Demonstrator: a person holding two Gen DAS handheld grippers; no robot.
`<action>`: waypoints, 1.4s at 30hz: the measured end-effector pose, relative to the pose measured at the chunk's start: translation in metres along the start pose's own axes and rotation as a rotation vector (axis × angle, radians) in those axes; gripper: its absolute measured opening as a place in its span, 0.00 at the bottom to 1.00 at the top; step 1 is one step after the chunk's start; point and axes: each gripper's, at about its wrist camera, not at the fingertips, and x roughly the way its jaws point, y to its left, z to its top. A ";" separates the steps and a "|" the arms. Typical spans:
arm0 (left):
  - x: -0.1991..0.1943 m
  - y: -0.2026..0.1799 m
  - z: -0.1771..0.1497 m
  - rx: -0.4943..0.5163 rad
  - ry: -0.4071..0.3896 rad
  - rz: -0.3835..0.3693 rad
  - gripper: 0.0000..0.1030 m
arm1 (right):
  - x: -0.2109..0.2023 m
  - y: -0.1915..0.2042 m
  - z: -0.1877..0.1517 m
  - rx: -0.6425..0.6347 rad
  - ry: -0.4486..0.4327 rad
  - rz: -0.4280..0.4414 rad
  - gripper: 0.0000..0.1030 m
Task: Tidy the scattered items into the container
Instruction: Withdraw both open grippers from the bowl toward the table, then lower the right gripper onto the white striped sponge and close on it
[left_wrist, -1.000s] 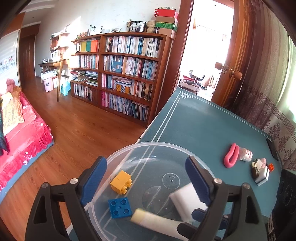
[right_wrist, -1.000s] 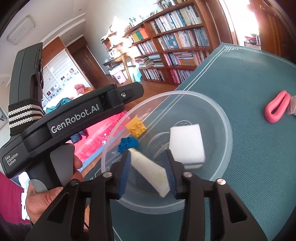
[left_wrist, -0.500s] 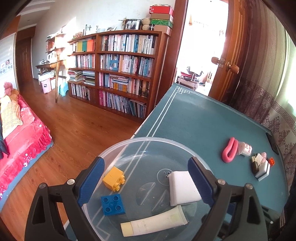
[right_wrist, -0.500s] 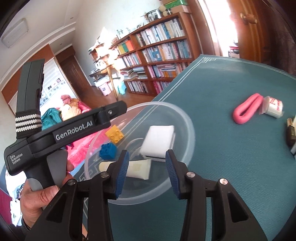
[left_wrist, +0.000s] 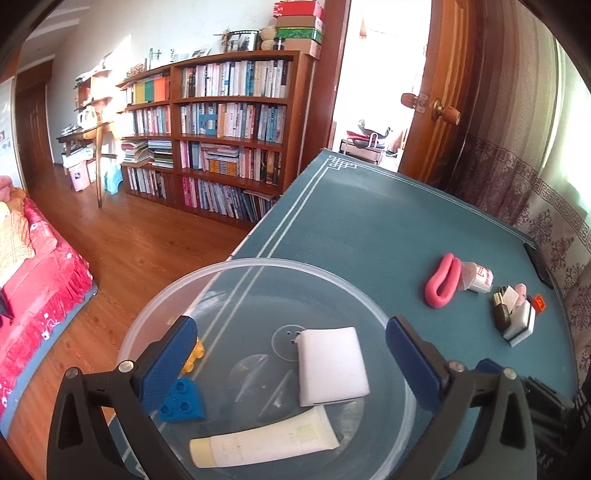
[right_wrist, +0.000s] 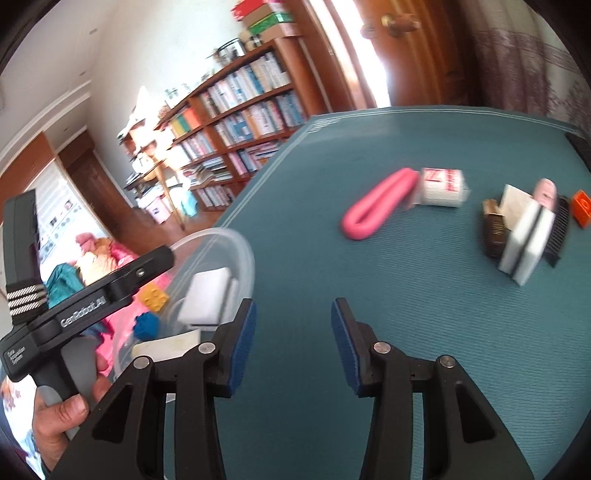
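A clear plastic bowl on the teal table holds a white sponge, a cream tube, a blue brick and a yellow brick. My left gripper hangs open over the bowl, nothing between its fingers. My right gripper is open and empty over bare table, right of the bowl. Ahead of it lie a pink loop, a white packet, a small pile with a sponge and an orange brick.
The table has its left edge beside the bowl, with wooden floor, a red bed and a bookcase beyond. A curtain and a door stand at the far right. A hand holds the left gripper's handle.
My right gripper let go of the cream tube into the bowl, opened, and swung right away from the bowl toward the scattered items. The left gripper stayed open over the bowl.
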 end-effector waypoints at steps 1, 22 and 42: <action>0.001 -0.004 0.000 0.008 0.002 -0.003 1.00 | -0.002 -0.006 0.000 0.014 -0.007 -0.012 0.48; 0.024 -0.088 0.000 0.157 0.051 -0.067 1.00 | -0.032 -0.113 0.008 0.244 -0.073 -0.242 0.59; 0.065 -0.149 0.013 0.243 0.095 -0.109 1.00 | -0.005 -0.139 0.045 0.240 -0.067 -0.322 0.59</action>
